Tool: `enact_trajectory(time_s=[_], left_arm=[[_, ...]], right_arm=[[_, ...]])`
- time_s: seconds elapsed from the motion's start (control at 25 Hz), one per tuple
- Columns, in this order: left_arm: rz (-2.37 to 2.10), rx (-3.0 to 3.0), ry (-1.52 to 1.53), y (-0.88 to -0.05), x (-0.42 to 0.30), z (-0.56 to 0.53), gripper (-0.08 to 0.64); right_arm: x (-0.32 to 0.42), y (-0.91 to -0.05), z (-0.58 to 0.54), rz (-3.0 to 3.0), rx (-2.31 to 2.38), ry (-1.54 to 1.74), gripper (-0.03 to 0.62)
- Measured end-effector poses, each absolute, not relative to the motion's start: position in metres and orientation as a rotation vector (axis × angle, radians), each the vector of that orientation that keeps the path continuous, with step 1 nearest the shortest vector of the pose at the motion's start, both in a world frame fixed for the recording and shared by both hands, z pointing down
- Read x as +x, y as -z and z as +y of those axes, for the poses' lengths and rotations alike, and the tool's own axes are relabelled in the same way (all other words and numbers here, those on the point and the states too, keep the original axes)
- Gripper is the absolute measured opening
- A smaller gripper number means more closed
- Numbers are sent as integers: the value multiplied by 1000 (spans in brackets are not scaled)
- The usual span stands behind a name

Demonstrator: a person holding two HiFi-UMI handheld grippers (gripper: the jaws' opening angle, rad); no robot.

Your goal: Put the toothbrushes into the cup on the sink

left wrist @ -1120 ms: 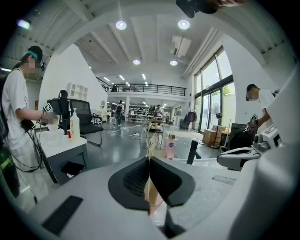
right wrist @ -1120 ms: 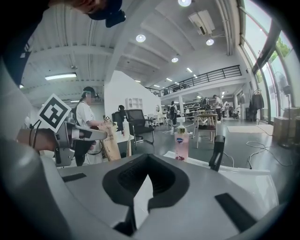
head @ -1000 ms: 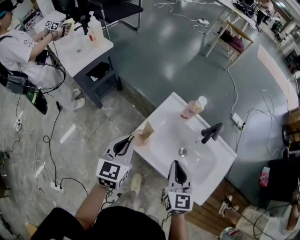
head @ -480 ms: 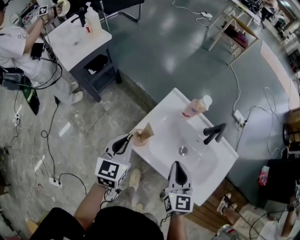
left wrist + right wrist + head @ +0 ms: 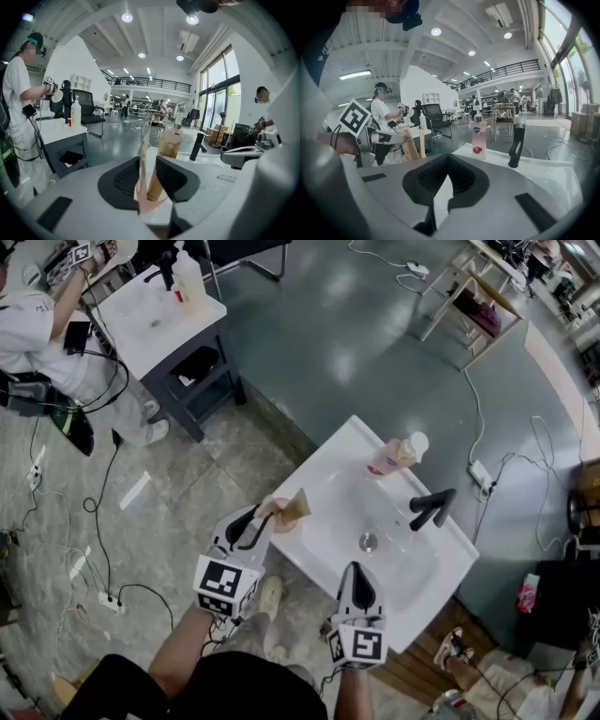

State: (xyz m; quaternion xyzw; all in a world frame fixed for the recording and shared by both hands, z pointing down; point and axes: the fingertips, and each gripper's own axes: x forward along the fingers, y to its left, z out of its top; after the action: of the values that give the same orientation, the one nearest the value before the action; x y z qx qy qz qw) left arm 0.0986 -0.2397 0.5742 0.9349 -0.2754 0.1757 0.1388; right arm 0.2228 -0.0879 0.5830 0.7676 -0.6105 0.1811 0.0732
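Tools both low in the head view, held at the near edge of the white sink [image 5: 427,570]. Right tool [image 5: 447,158] is at the sink's front edge, jaws together, nothing between them. Left tool [image 5: 149,161] is at the sink's left corner, jaws a little apart and just been opening. A thin pale toothbrush [image 5: 144,152] stands upright in the gap, close to the left-hand jaw, not clamped; contact with that jaw can't be told. Its lower end sits down in the pink cup [image 5: 153,204]. The cup stands on the sink's left corner rim, right at the left tool's tips. A brown toothbrush box [image 5: 167,149] is also in the cup, leaning off to the right, with "BRUSH" printed on it. Beyond that, the basin with a round metal drain [image 5: 367,542] near its middle. Black faucet [image 5: 429,509] rises on the right side of the basin. Pink soap bottle [image 5: 396,455] with a white cap is at the far rim, well apart from the cup. Grey floor [image 5: 356,343] all round, with loose cables and a power strip [image 5: 111,603] to the left. Far upper left, a second sink surface [image 5: 150,329] on a dark stand, and a person [image 5: 33,329] in a white shirt beside it holding another marker-cube tool.
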Motion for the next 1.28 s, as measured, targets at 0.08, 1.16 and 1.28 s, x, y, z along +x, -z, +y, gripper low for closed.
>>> enact_trajectory(time_s=[0.08,1.16,1.28], left_arm=[[-758,2702,-516,-578,101,-237,149],[-901,2804,-370,-492,67,-194,178],[-918,2815,-346,-477,55,-177,176]], right_arm=[[224,-581,-89,-1826,2313,-548,-2],[208,-519,-58,-1924,2313,-340,-2],[200,-502,-50,-1949,2315,-294,-2]])
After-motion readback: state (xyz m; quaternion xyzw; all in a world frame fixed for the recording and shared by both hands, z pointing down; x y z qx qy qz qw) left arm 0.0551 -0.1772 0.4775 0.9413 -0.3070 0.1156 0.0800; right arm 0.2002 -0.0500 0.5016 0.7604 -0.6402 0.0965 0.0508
